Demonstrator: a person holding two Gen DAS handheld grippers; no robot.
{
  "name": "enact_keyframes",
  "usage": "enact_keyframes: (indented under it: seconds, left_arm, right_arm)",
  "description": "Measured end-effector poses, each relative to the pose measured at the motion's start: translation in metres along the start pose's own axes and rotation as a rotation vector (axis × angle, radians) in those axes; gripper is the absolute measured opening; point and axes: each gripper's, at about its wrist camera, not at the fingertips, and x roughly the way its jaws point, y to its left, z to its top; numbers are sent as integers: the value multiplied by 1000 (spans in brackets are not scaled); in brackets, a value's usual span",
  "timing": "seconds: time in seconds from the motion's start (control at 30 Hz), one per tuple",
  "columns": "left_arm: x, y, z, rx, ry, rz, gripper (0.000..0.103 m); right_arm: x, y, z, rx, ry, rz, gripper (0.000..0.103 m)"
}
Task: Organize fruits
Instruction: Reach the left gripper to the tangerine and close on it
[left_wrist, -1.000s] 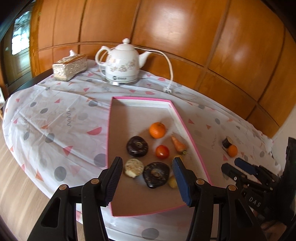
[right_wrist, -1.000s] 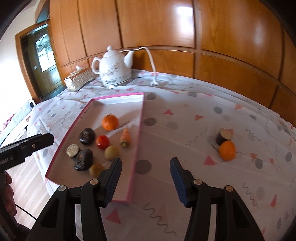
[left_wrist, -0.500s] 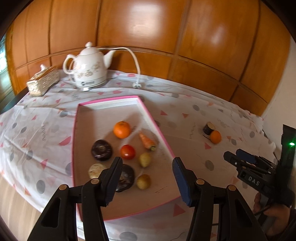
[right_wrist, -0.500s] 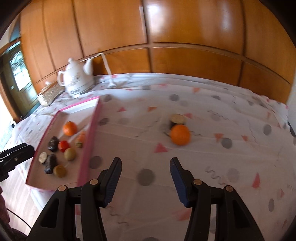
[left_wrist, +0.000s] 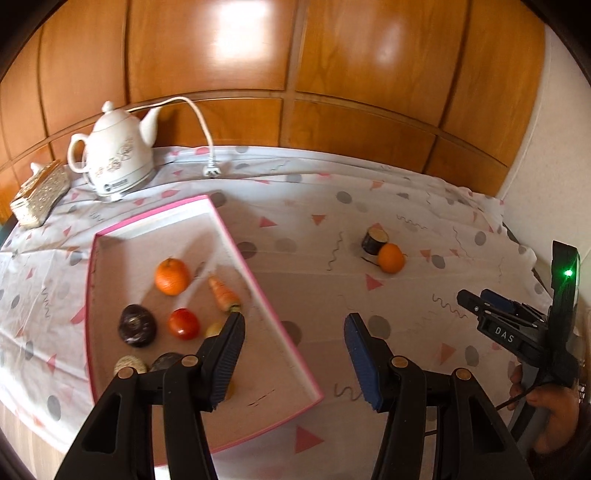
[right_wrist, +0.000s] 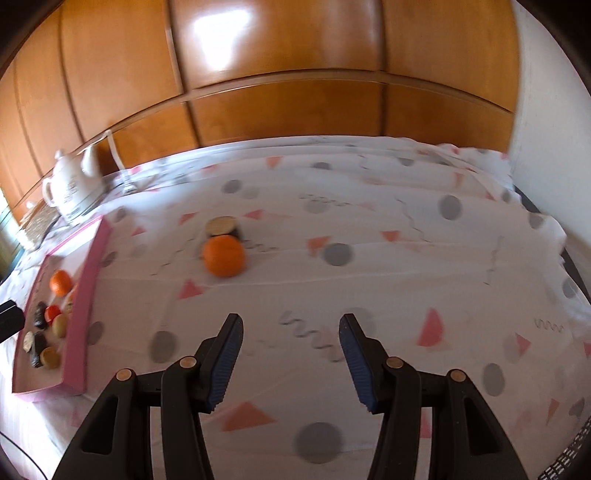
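While both tongs hang over the spotty cloth, nothing sits between their jaws. The left tongs stand partly open, right over the near corner of the pink tray of fruit. The right tongs stand partly open too. An orange lies ahead of them, a bit left, touching a dark cut fruit behind it.
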Motion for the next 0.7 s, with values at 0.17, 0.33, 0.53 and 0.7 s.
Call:
enact_keyframes:
  seconds: [0.17,0.33,0.53,0.7]
  left_arm:
    - [10,-14,7,34,11,-15,57]
    - [23,-29,15,58,31,-36,57]
    - [42,-48,23,92,52,-54,57]
    - [60,-62,29,105,76,-76,57]
  right_arm:
    - [1,-24,-1,46,0,-48,55]
    - [3,-41,-3,77,5,-80,55]
    - [9,-55,-4,99,11,-133,55]
    - [14,-75,-6,151,20,-197,55]
